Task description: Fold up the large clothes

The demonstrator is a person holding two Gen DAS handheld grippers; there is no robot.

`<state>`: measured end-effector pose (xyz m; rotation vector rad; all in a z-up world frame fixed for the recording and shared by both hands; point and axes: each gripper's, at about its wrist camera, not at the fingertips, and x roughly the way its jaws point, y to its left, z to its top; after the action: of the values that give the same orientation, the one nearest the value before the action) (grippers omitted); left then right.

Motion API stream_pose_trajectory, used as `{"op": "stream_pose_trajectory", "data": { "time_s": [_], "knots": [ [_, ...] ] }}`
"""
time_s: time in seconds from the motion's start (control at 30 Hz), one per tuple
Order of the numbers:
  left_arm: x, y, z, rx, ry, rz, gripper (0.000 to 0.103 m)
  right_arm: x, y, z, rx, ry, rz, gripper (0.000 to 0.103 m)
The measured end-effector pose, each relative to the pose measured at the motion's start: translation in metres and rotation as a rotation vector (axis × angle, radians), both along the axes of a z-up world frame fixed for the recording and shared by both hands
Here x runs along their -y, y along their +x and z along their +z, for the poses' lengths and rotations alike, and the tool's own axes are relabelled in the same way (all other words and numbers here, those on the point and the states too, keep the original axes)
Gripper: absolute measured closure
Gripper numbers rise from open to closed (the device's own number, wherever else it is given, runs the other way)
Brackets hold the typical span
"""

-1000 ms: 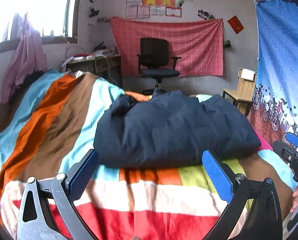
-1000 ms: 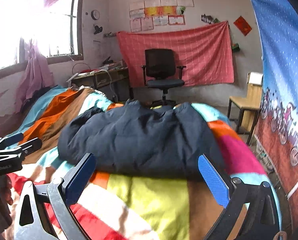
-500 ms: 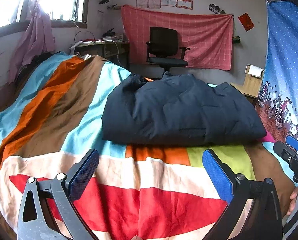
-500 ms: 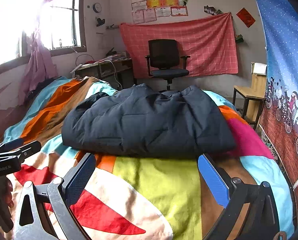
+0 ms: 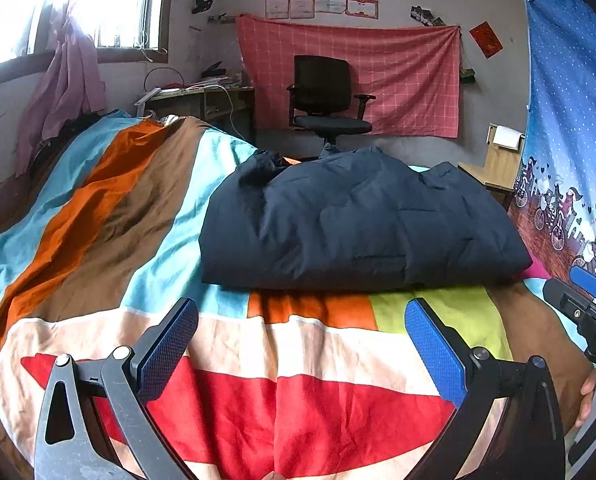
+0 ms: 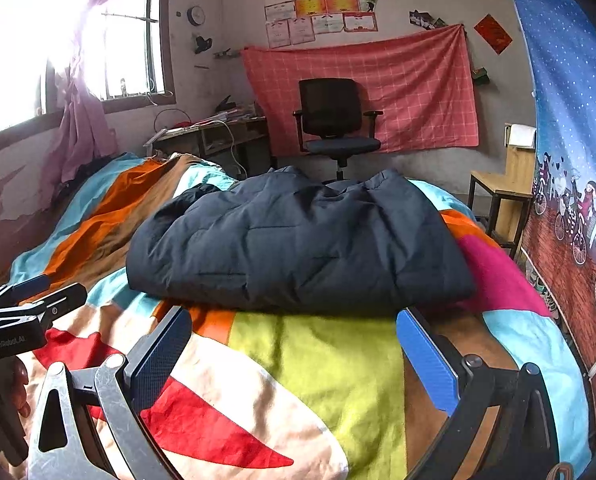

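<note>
A dark navy padded jacket [image 5: 357, 220] lies folded in a thick bundle on the striped bedspread [image 5: 282, 392]. It also shows in the right wrist view [image 6: 298, 244]. My left gripper [image 5: 301, 344] is open and empty, held above the bedspread short of the jacket's near edge. My right gripper [image 6: 290, 352] is open and empty, also short of the jacket's near edge. Each gripper shows at the edge of the other's view: the right one [image 5: 589, 304] and the left one [image 6: 26, 304].
A black office chair [image 5: 325, 100] stands beyond the bed's far end by a red checked cloth [image 5: 349, 80] on the wall. A desk [image 5: 202, 100] stands under the window at the left. A wooden chair [image 6: 505, 188] and a blue curtain [image 6: 569, 120] are at the right.
Both grippers have drawn back from the jacket and risen, so more bedspread shows between them and its near edge. Both stay open. The jacket has not moved.
</note>
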<state>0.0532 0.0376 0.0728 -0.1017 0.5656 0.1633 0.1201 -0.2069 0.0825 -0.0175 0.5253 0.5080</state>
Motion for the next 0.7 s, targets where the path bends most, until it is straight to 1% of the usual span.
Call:
{"op": "stream_pose_trajectory", "data": {
  "time_s": [0.7],
  "knots": [
    [-0.0006, 0.0003, 0.0001, -0.004, -0.001, 0.001, 0.002, -0.0008, -0.0002, 0.0001, -0.001, 0.000, -0.001, 0.000]
  ]
}}
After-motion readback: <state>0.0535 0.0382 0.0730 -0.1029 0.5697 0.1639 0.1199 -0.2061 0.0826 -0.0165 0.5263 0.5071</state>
